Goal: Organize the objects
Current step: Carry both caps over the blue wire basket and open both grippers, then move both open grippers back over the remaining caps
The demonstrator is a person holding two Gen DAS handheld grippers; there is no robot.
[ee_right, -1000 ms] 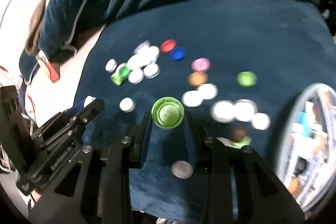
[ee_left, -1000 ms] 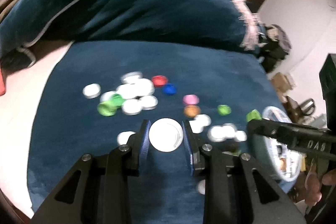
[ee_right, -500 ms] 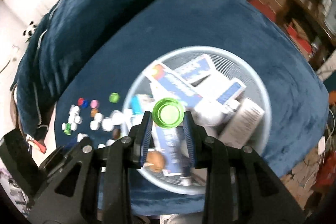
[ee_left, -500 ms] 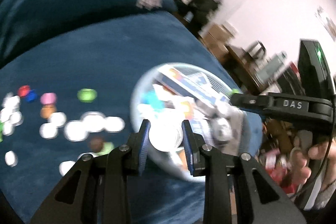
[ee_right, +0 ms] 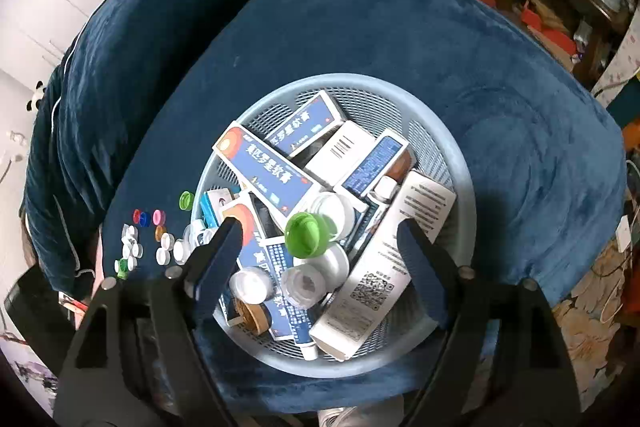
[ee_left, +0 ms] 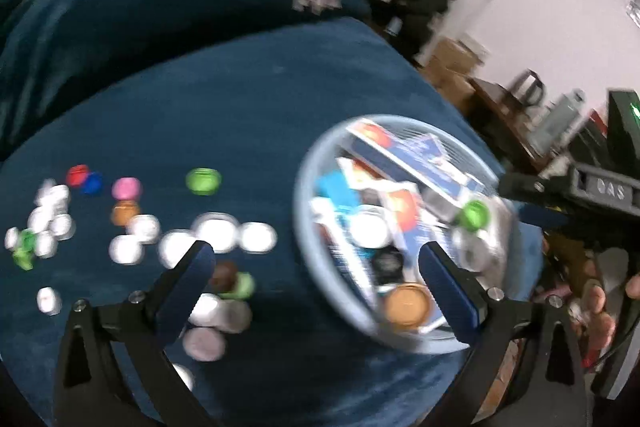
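Over the basket [ee_right: 460, 163], both jaws just opened (green cap [ee_right: 306, 233] seemingly loose).

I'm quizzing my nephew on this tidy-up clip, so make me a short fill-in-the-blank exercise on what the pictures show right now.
1. The green cap lies in the round light-blue ____, free of the right gripper.
2. Both the right gripper and the left gripper have their jaws ____.
3. Loose caps remain scattered on the dark ____ cloth.

Missing words: basket; open; blue

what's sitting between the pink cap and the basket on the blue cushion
A lone green cap sits between the pink cap and the basket; otherwise bare blue cushion. The left wrist view shows it.
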